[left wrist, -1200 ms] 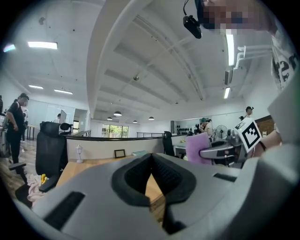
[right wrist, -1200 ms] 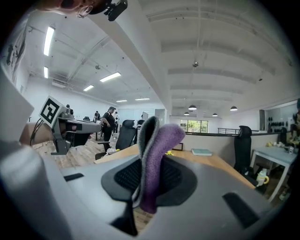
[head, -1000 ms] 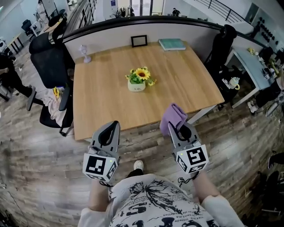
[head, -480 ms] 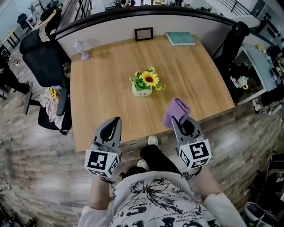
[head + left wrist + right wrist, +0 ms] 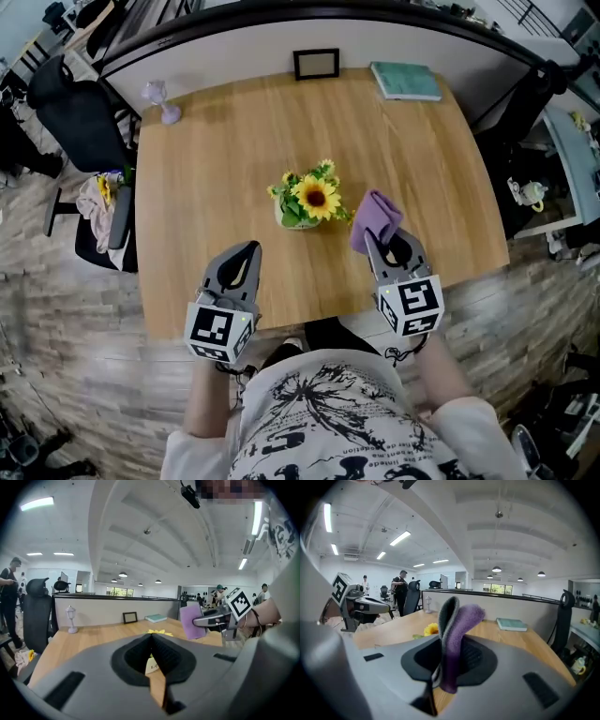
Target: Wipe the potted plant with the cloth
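Left gripper (image 5: 246, 251): the grey two-jaw unit has its jaws fully together, the ribbed black pads meeting along one line. Nothing sits between them. It hangs over the near edge of the light wooden table (image 5: 211, 169), to the near left of the plant and clear of it.

Right gripper (image 5: 385, 246): the jaws are clamped on a folded purple cloth with a grey inner face (image 5: 374, 219). The lower end of the cloth is pinched between the pads. The upper end stands up out of the jaws and curls over at the top.

In the head view the cloth sits just beside the right side of the potted plant (image 5: 305, 202). Whether it touches the leaves cannot be determined.

The potted plant is a small white pot holding one large yellow sunflower, smaller yellow blooms and green leaves. It stands upright near the centre of the table, between the two grippers and just beyond them.

Along the far edge stand a black picture frame (image 5: 316, 64), a teal book (image 5: 405, 81) and a small lilac lamp (image 5: 158, 97).
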A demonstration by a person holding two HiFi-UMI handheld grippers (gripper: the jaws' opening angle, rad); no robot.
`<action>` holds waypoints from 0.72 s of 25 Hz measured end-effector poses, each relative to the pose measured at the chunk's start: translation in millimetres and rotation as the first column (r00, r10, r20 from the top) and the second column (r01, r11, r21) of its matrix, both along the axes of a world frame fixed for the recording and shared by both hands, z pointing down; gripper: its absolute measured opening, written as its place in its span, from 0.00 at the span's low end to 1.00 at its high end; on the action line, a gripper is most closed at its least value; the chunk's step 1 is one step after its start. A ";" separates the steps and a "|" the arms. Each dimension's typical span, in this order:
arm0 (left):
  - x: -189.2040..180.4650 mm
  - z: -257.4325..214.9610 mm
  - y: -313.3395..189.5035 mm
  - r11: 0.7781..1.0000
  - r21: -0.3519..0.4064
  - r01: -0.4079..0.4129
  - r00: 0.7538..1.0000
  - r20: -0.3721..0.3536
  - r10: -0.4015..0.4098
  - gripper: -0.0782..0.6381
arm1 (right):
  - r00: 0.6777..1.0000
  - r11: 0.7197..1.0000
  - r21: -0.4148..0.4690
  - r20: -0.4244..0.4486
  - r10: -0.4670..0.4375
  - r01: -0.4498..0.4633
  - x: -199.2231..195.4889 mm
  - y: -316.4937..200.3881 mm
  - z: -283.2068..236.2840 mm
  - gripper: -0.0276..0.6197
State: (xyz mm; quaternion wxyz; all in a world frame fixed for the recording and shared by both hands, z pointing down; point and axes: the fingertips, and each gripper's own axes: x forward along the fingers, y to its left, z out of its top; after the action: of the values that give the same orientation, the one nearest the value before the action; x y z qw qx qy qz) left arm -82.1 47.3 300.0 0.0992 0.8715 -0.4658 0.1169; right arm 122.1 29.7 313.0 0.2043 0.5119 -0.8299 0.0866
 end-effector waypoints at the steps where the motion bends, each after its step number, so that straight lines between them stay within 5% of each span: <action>1: 1.8 8.9 -8.1 1.000 -0.019 0.003 1.000 0.001 -0.003 0.11 | 1.000 1.000 -0.019 -0.008 -0.006 0.006 2.5 -10.5 9.8 0.15; 11: 29.5 95.4 -73.9 0.985 -0.164 -0.047 0.998 0.037 0.054 0.11 | 0.986 0.985 -0.152 -0.133 -0.105 0.084 18.0 -85.9 100.6 0.15; 18: 39.3 134.5 -98.2 0.970 -0.232 -0.067 0.995 0.057 0.082 0.11 | 0.970 0.948 -0.287 -0.155 -0.186 0.136 12.3 -104.8 154.5 0.15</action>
State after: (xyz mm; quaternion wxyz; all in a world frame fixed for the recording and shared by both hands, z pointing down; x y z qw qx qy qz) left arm -42.8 -50.9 434.5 0.1795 0.8667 -0.4191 0.2025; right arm 134.4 -75.1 467.5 0.3538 0.4146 -0.8272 0.1369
